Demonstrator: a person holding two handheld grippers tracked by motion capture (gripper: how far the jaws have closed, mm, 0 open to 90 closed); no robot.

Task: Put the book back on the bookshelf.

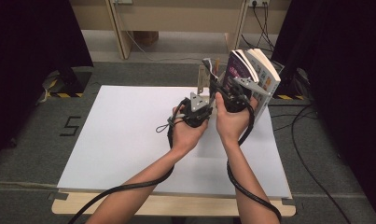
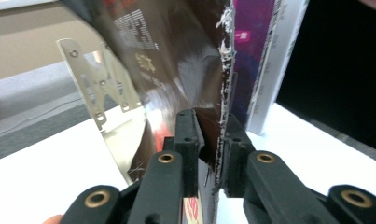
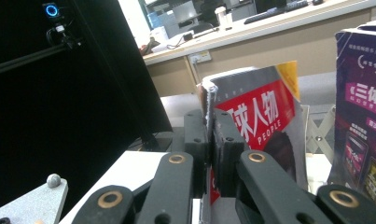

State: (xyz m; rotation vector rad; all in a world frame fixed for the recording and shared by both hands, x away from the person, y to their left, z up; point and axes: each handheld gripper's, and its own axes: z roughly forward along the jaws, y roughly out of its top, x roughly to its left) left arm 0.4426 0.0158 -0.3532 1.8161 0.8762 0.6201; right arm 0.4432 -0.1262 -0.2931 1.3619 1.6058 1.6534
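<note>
high view: the white table fills the middle of the frame, and right of centre near its far edge stands a metal bookend with a purple book and paler books leaning at its right. both hands meet there around a magazine. in the right gripper view the right gripper has its jaws pressed narrow on the red-titled magazine at centre frame. in the left gripper view the left gripper has its jaws drawn in on the glossy cover's worn edge, lower centre. i judge the magazine gripped and upright, but not yet seated among the books; sliding it in and letting go remain.
</note>
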